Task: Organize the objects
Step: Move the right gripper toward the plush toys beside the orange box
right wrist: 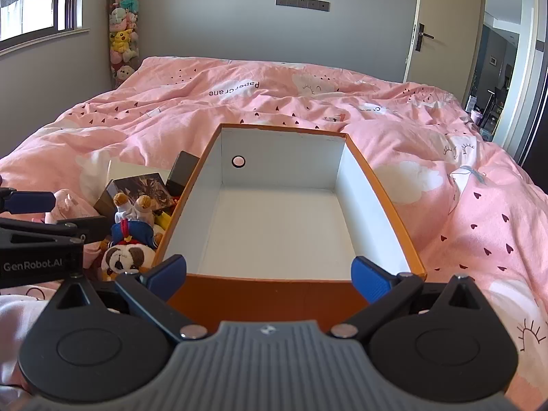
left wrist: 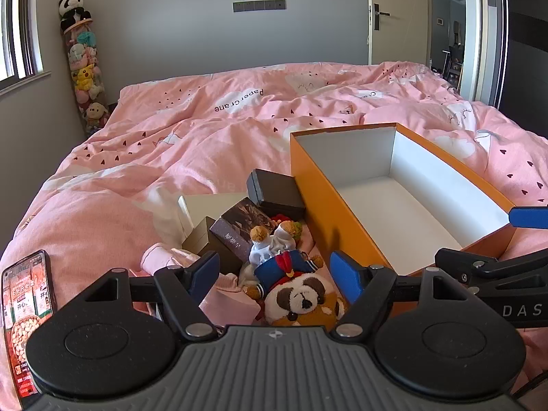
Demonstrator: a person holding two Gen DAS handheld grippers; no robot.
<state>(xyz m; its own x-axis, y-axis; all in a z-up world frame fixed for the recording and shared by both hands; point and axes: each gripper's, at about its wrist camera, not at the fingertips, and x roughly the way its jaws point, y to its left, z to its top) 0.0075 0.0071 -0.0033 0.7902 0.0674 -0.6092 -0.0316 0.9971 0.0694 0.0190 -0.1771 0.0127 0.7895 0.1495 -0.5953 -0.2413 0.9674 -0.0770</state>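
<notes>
Left gripper fingers spread over plush raccoon, orange box beside, pink duvet

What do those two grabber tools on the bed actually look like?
Both look alike: the left gripper and right gripper each have a ribbed grey body, black angular arms with silver pins, round black discs at the sides, and blue fingers. White lettering marks their black sides. No hand, sleeve or cable clearly shows.

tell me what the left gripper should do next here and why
Probably ease the left gripper forward and down over the plush toy and close on it. Its jaws stand open with the toy lying right between them, untouched, and the orange box beside the pile holds nothing yet, so the toy looks like the nearest thing to put in.
</notes>
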